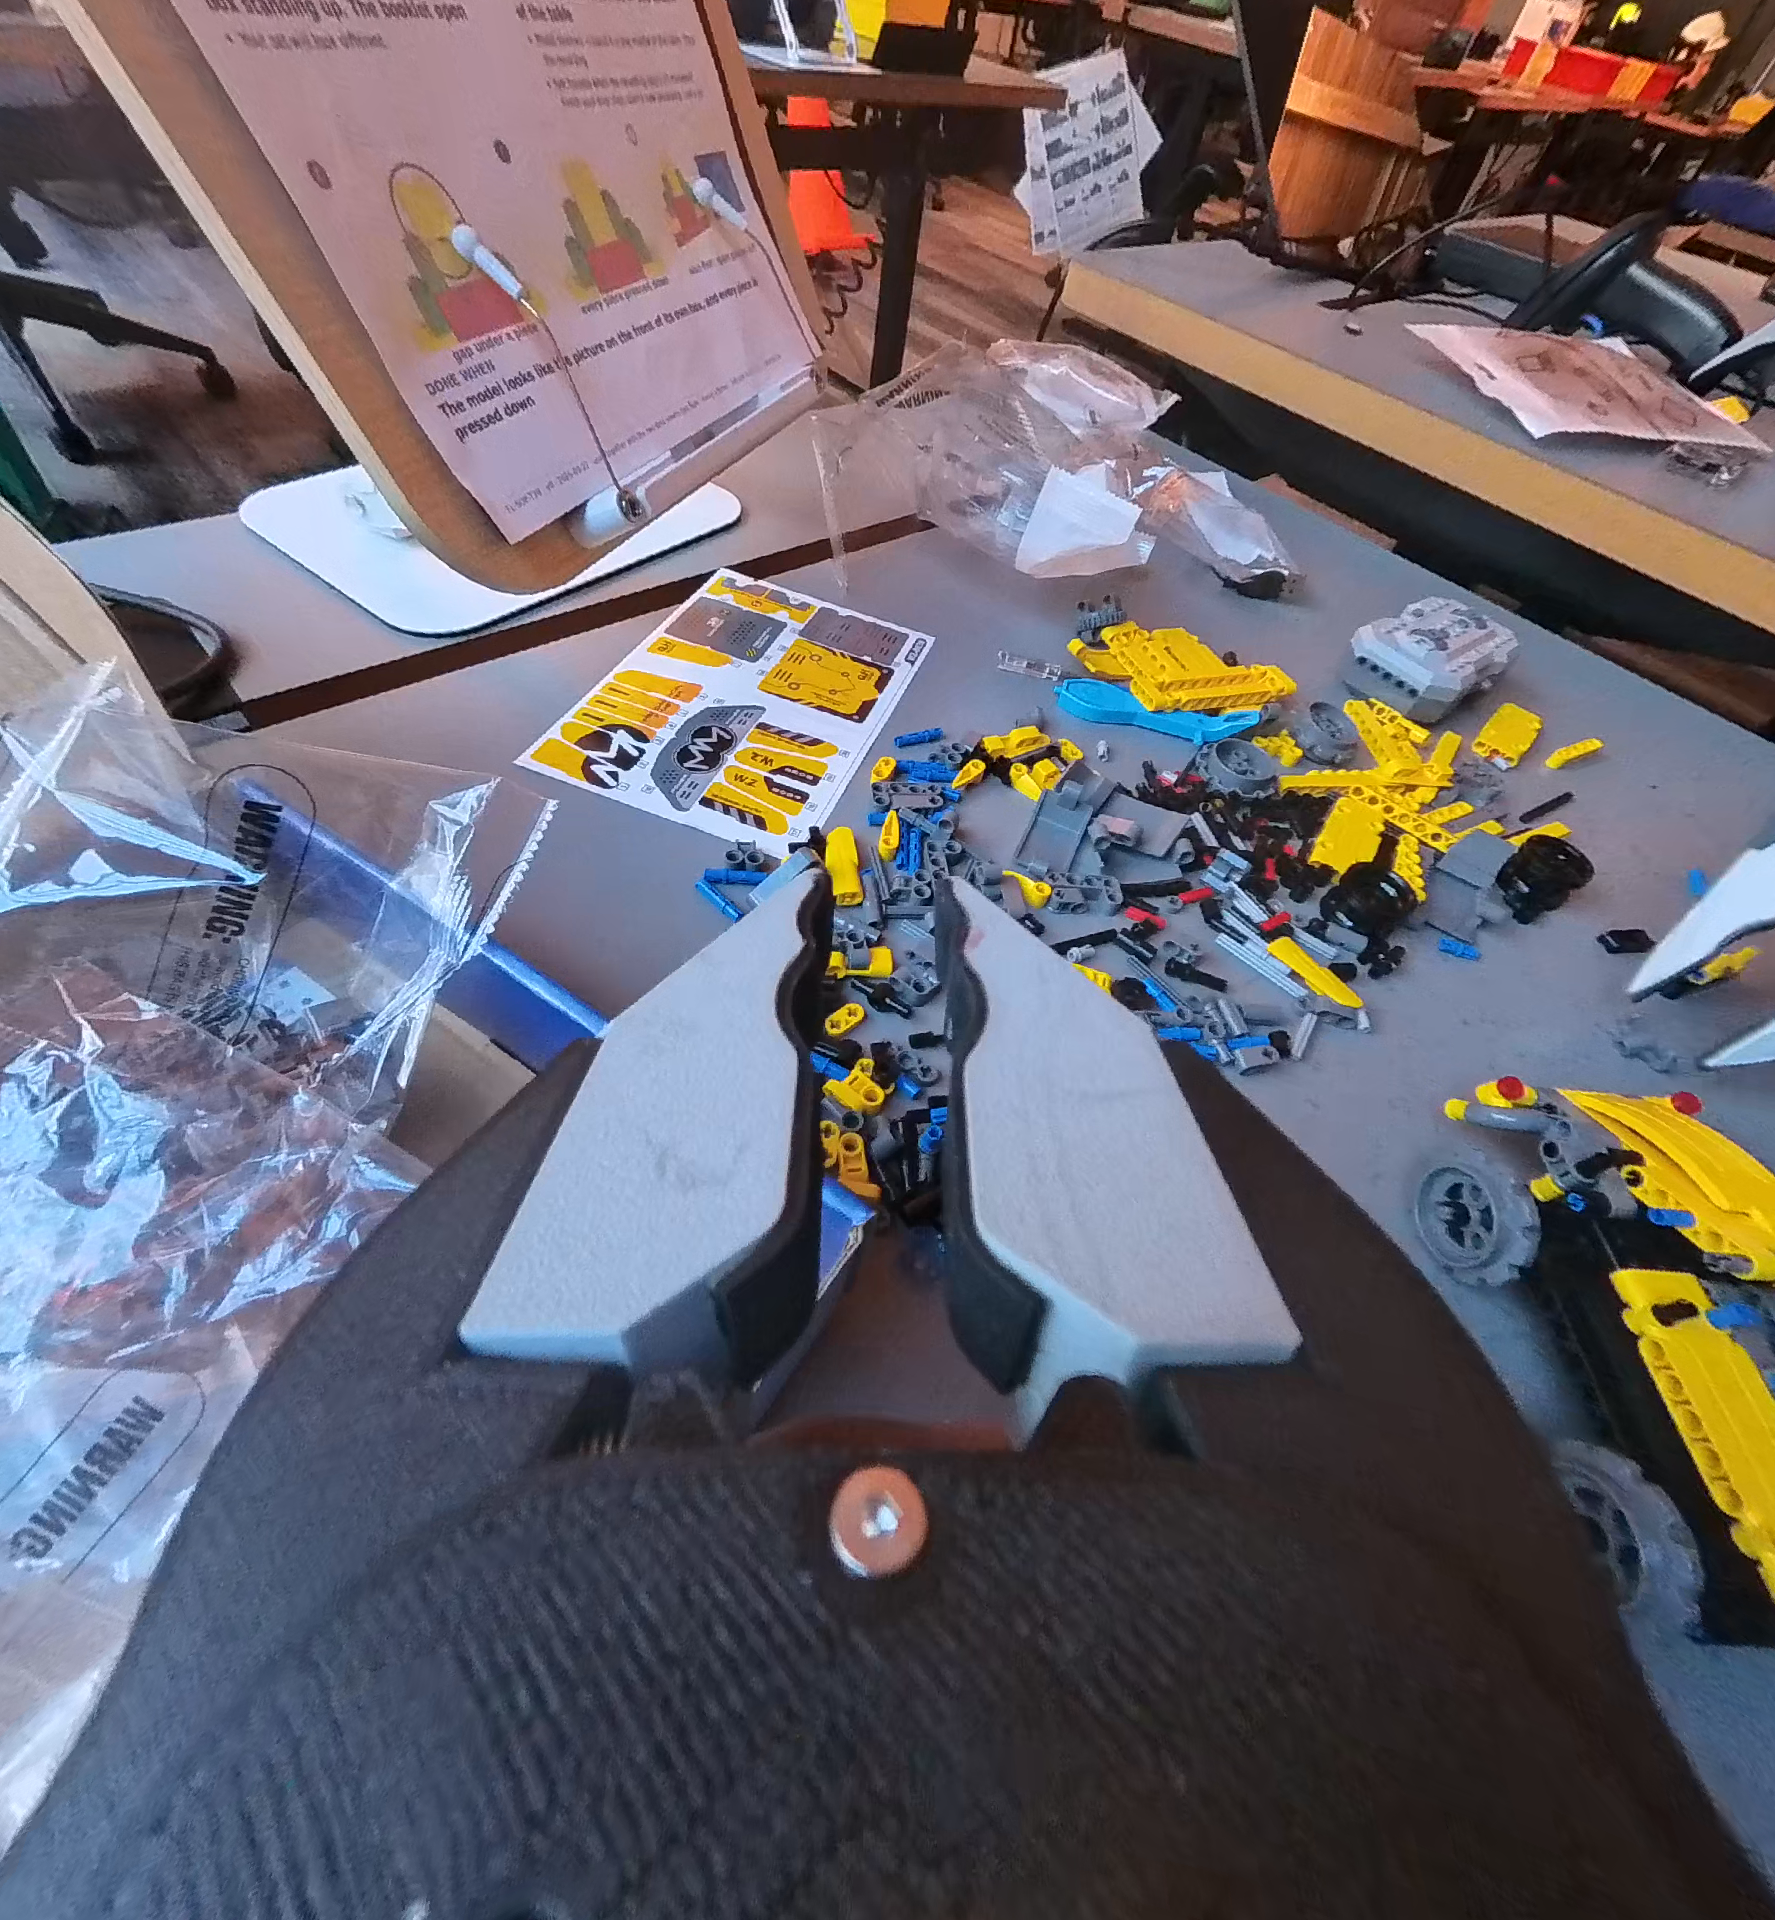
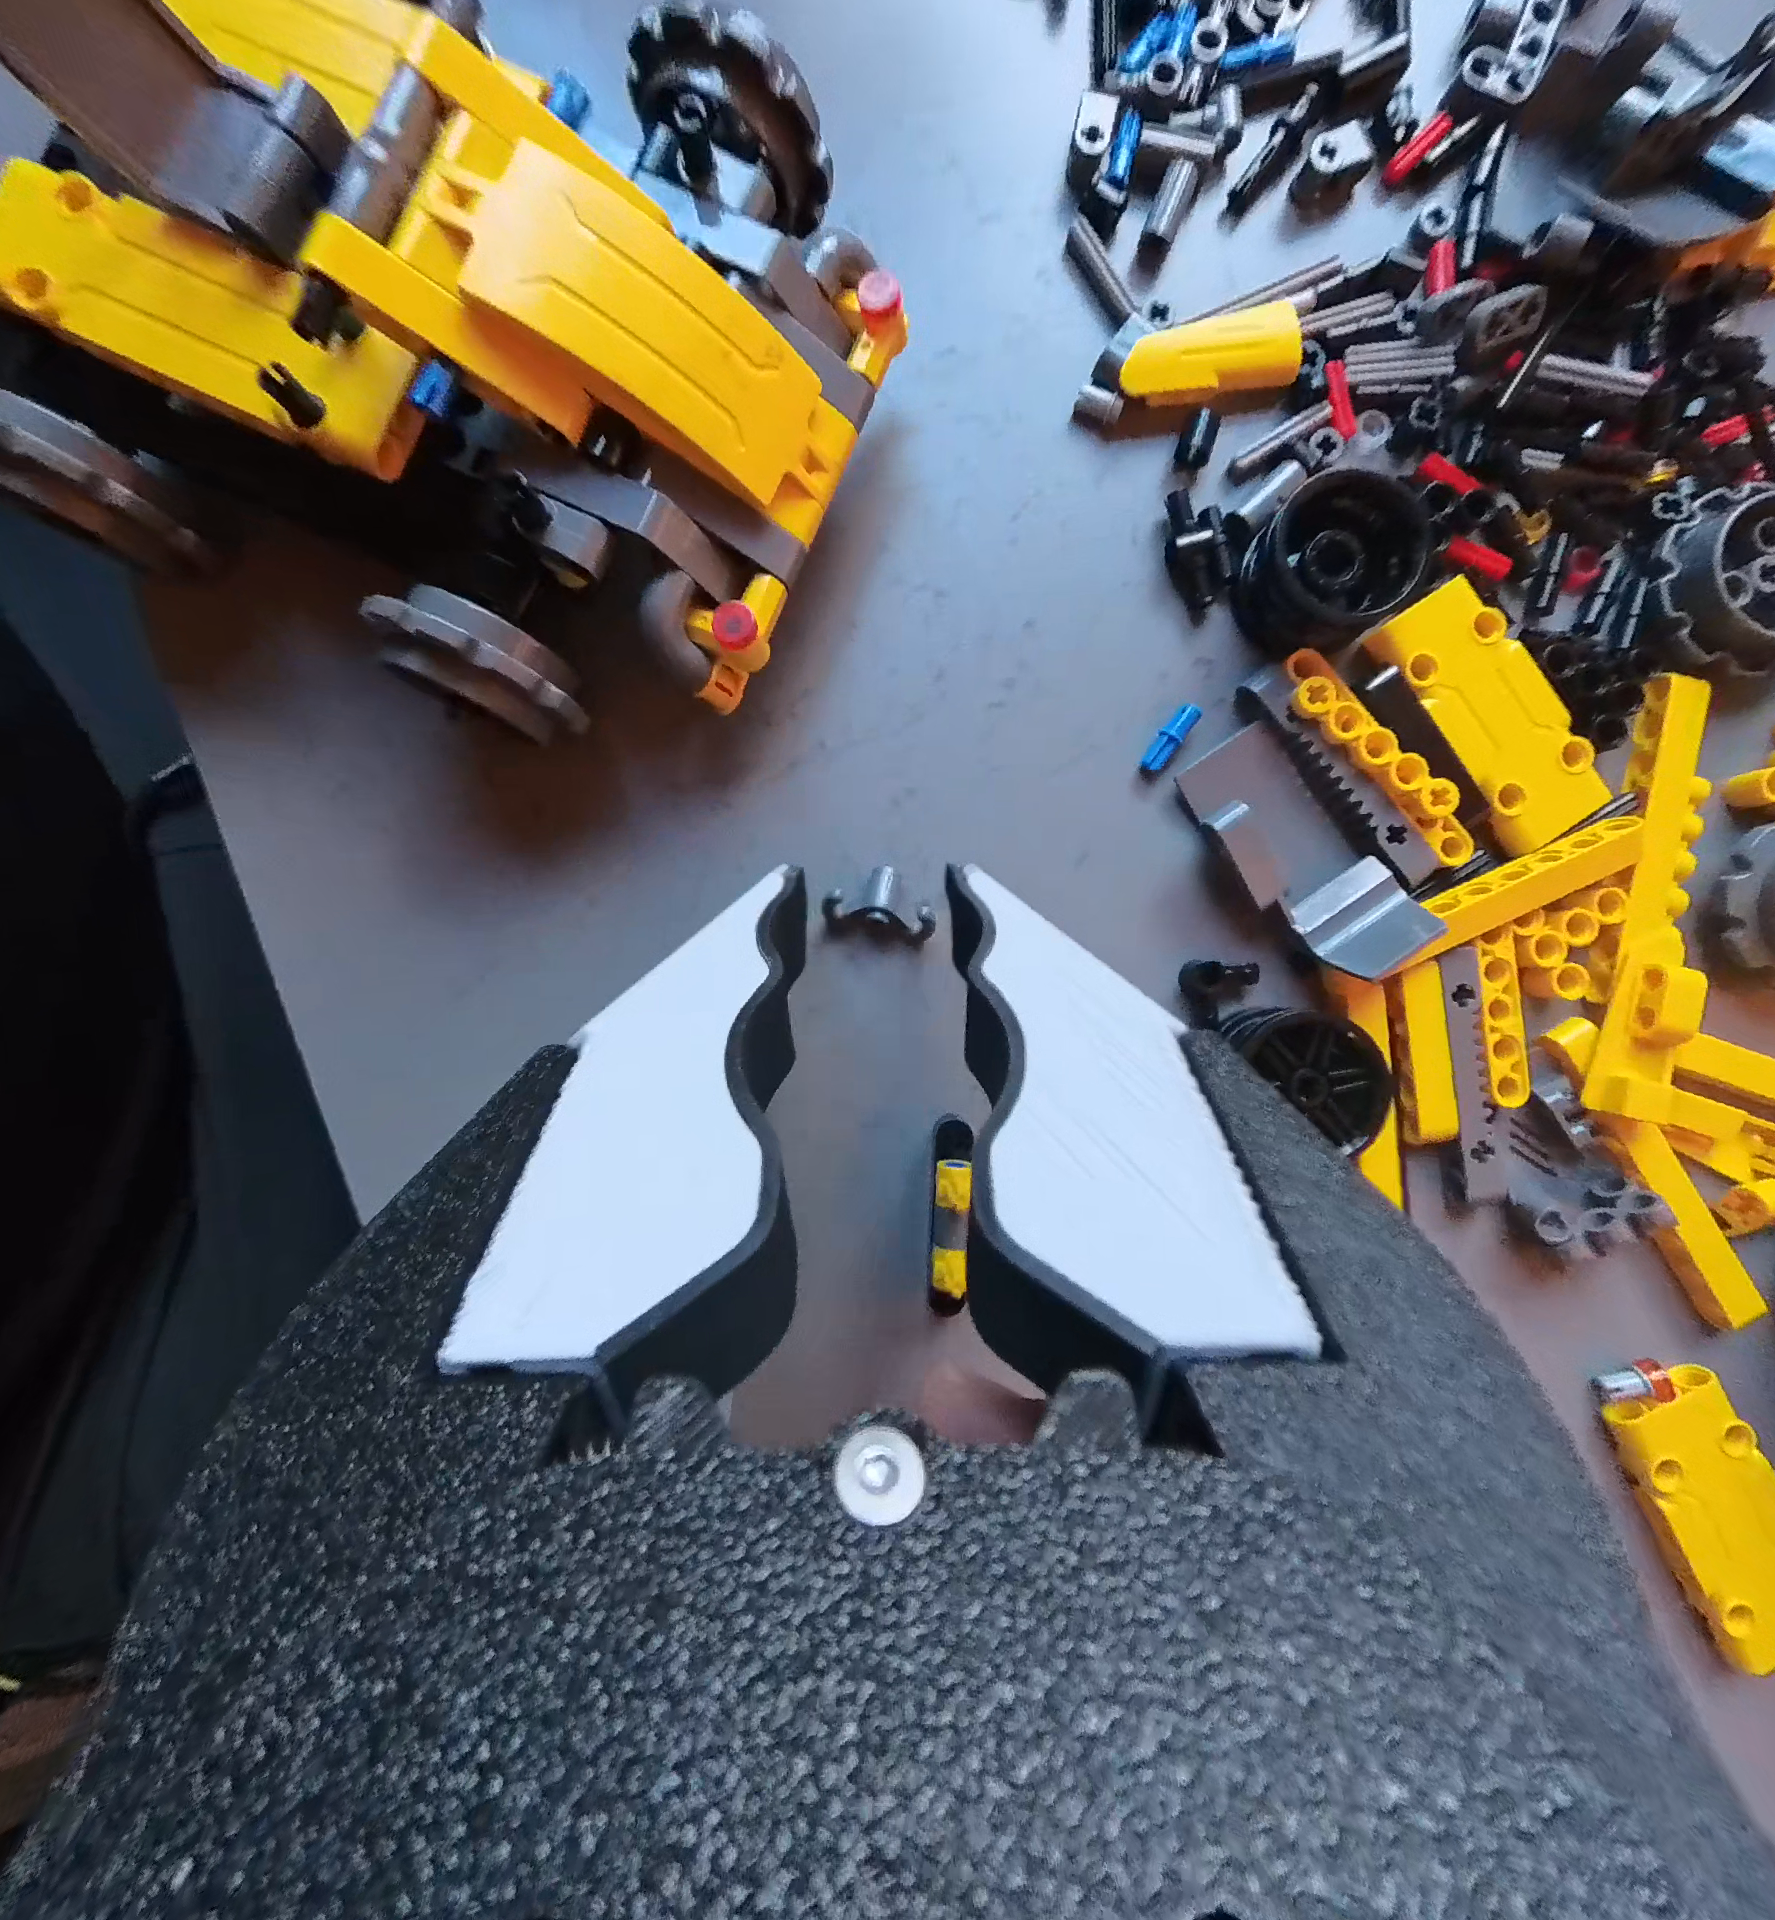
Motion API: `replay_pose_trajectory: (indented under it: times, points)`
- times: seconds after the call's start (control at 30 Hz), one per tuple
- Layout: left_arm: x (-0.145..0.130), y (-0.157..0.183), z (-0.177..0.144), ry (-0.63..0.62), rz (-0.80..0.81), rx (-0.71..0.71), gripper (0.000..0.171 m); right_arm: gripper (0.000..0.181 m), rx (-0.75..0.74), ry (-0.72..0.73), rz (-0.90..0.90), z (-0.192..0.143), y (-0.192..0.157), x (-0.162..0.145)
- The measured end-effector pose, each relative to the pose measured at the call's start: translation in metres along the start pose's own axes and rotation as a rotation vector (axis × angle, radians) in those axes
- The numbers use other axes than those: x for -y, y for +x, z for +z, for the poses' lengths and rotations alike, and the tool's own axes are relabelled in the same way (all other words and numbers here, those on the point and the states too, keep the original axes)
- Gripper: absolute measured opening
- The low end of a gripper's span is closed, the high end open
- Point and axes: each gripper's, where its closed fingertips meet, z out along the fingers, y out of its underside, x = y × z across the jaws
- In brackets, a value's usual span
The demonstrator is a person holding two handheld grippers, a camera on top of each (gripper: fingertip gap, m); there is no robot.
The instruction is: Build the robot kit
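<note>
Between the parted, empty right tongs [image 2: 867, 883] lies a small dark clip [image 2: 877, 900]; left tongs [image 1: 878, 894] gape, partly hiding loose pieces [image 1: 1122, 883].

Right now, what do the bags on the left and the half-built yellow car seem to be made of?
The bags look like thin clear plastic film: see-through, crinkled, with bright glints. The yellow car looks like hard moulded plastic, smooth and slightly glossy, with pin holes and snapped-on panels. Its grey wheels look like the same rigid plastic, though rubber cannot be ruled out.
</note>
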Motion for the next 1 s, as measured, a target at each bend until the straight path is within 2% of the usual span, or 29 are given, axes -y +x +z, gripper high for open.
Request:
replay_pose_trajectory:
  times: [0.4,1.0]
  points:
    - [-0.001,0.004,0.002,-0.007,0.011,-0.009,0.016,0.028,-0.139,0.273,0.128,-0.050,0.028,0.012]
    - [-0.004,0.003,0.004,-0.017,0.010,-0.004,0.016,0.028,-0.195,0.344,0.227,-0.061,0.041,-0.007]
